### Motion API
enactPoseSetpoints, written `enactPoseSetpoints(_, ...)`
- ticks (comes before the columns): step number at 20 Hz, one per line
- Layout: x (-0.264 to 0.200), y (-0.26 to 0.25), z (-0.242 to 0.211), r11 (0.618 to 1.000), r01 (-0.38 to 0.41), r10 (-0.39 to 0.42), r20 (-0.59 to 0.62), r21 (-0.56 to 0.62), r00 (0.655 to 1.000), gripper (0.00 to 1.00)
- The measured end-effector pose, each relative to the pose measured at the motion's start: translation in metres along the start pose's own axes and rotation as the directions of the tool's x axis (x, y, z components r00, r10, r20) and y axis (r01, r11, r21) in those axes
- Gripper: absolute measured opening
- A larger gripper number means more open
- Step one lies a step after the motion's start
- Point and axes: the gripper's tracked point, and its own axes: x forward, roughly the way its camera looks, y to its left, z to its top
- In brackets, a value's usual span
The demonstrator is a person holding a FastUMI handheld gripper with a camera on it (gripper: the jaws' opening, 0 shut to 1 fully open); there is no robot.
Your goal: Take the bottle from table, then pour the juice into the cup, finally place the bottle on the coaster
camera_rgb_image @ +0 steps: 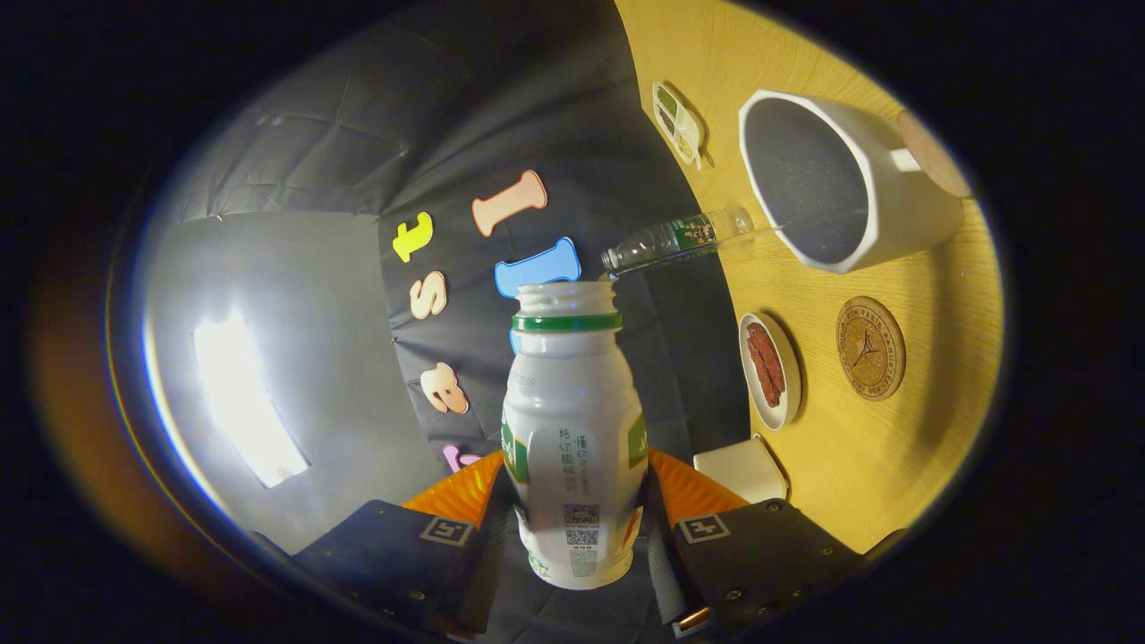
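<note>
I am looking across the wooden bench (859, 465), which is appearing rolled to one side beyond the gripper's fingers. The large white cup (881, 192) is sitting well beyond the fingers, its wide mouth facing me, and I am judging it an easy target for a pour.

The white bottle (572, 429) is sitting between the fingers, clear of the bench, with its cap off and mouth open. The gripper (572, 528) is closing on its lower body, both fingers pressing its sides. I am reading it as thin plastic: light, smooth, a little slippery, and likely to dent under a hard squeeze. With the mouth open, any squeeze could push juice out, so I am favouring a firm but gentle hold low on the body, as now.

A clear water bottle (680, 241) is lying near the cup. The round cork coaster (870, 348) is lying just beside a small plate (771, 368) of something reddish. A small white block (741, 467) is resting near the right finger, and a small packet (678, 122) is lying further off.
</note>
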Motion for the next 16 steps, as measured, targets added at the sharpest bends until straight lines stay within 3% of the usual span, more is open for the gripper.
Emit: enactPoseSetpoints(16,-0.0028,-0.0021,0.0048,0.999,0.011,-0.012,0.013,0.049,1.000,0.68)
